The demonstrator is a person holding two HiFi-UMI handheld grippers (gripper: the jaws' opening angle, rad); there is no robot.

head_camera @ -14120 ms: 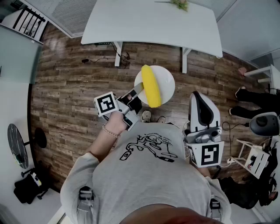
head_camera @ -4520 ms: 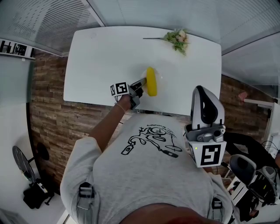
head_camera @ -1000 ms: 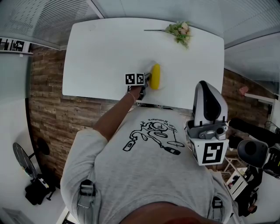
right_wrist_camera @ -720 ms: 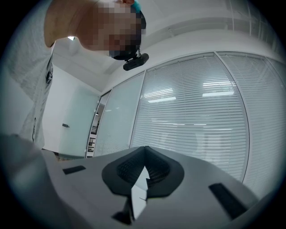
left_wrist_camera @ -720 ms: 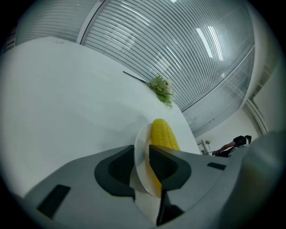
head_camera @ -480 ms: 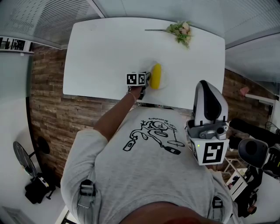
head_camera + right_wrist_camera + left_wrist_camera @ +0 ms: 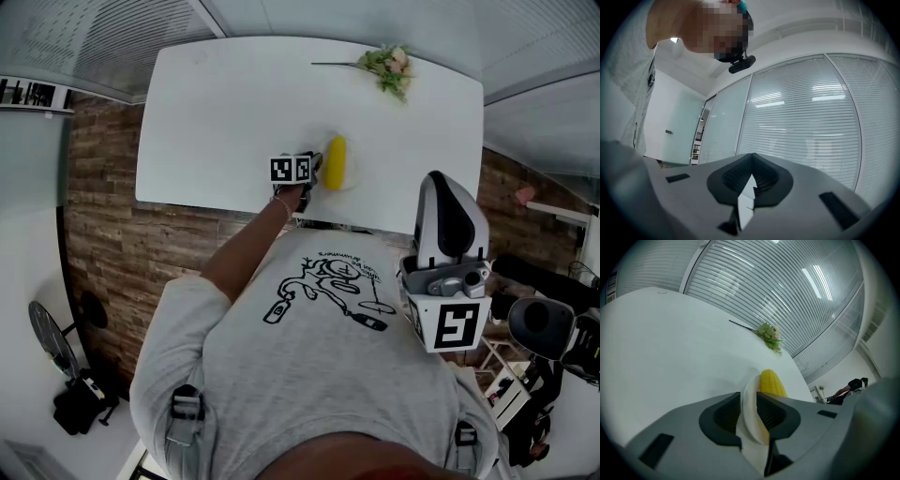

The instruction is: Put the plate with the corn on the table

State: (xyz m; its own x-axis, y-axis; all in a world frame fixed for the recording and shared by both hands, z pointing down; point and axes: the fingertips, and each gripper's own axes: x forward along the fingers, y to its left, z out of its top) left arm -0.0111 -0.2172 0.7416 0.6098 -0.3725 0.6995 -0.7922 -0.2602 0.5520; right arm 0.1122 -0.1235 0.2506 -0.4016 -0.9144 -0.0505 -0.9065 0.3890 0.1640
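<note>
My left gripper (image 7: pixel 749 408) has its jaws pinched on the rim of the white plate (image 7: pixel 751 386). The corn (image 7: pixel 771 383) lies on the plate, near the table's (image 7: pixel 670 348) front edge. I can't confirm the plate touches the table. A flower sprig (image 7: pixel 768 333) lies at the table's far side. My right gripper (image 7: pixel 751 161), jaws pressed together and empty, is held off the table.

With the left gripper (image 7: pixel 314 170) I carried the plate (image 7: pixel 749 401) with the corn (image 7: pixel 335 162) away from above the wooden floor (image 7: pixel 94 234) in front of the table (image 7: pixel 216 112), to over the table, close to its near edge. Then the arm (image 7: pixel 244 248) stretched straighter toward this edge.
</note>
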